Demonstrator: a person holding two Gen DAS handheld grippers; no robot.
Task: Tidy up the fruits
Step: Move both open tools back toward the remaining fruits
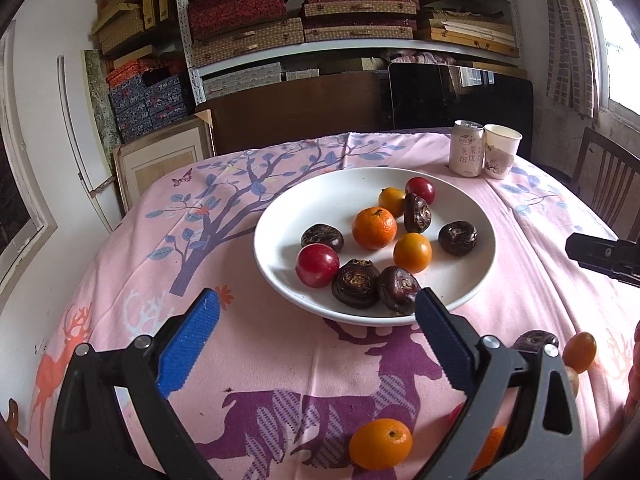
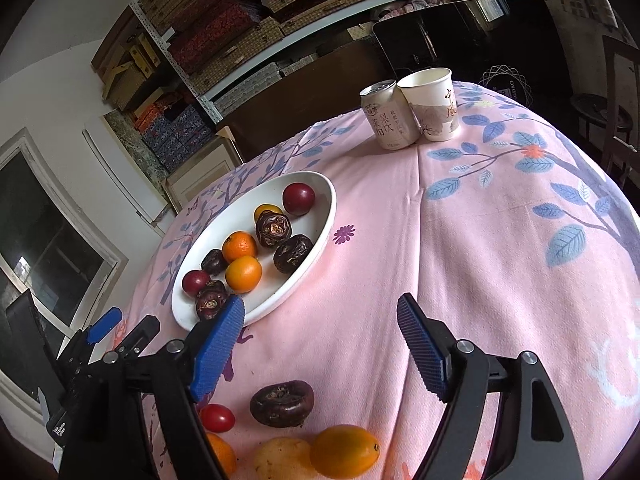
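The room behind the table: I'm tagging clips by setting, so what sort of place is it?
Probably a home dining room doubling as storage: a clothed table with a fruit plate, shelves stacked with boxes, a wooden chair.

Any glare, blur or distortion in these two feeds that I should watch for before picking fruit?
Left wrist: window blown out at the right edge, white plate sharp, strong fisheye bending of the shelves. Right wrist: horizon tilted, dark corners, loose fruit near the bottom edge stretched, such as the orange fruit; no motion blur.

Black grippers (image 1: 316, 300), ribbed blue pads (image 1: 188, 344)
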